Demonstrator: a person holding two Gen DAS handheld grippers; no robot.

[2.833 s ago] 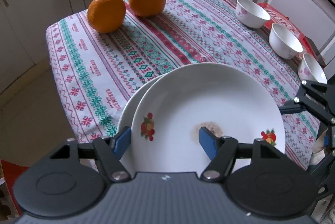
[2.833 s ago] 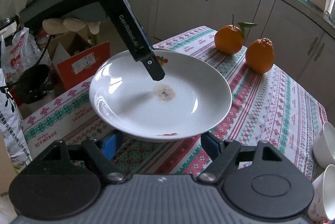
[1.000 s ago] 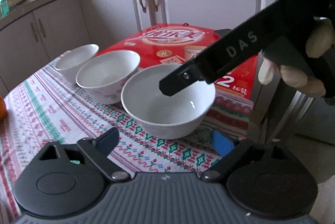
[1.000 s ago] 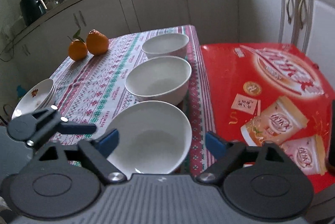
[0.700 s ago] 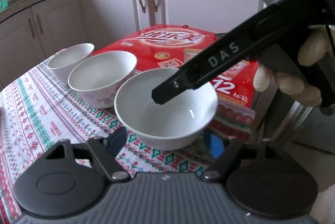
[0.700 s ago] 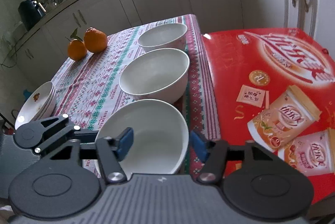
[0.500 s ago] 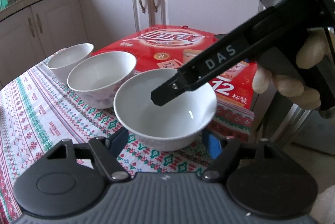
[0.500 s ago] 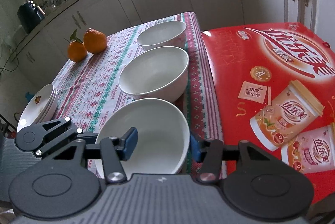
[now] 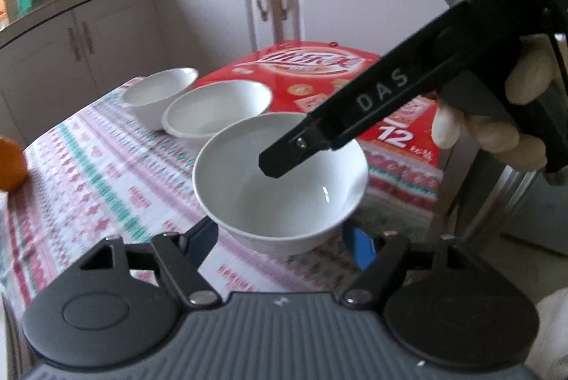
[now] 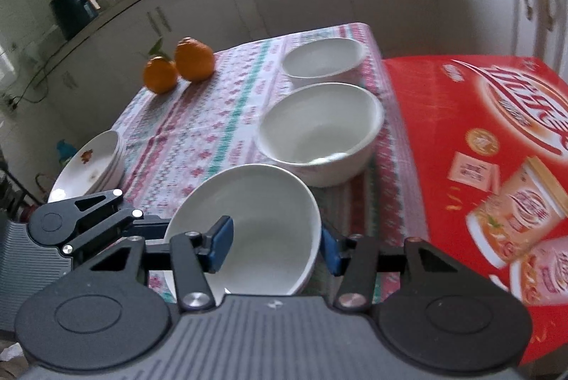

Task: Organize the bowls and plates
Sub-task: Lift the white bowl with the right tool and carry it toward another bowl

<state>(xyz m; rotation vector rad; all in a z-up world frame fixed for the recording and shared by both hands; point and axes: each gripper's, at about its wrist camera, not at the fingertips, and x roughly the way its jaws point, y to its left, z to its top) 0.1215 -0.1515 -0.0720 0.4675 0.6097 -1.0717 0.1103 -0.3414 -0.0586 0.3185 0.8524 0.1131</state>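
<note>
Orange [image 9: 10, 163] cut by frame edge at nine o'clock. Red carton [image 10: 497, 167] cropped at three o'clock. Near bowl's [image 10: 255, 224] base hidden behind gripper body. Tablecloth [image 9: 88, 174] pattern blurred.

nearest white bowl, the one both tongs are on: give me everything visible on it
The nearest bowl is plain glossy white, ceramic-looking, round, empty and upright. It seems lifted off the patterned tablecloth, tilted slightly in the right wrist view. The right tongs clamp its rim wall, one pad inside and one outside. The left tongs pinch its lower sides. The middle bowl sits just beyond it.
</note>
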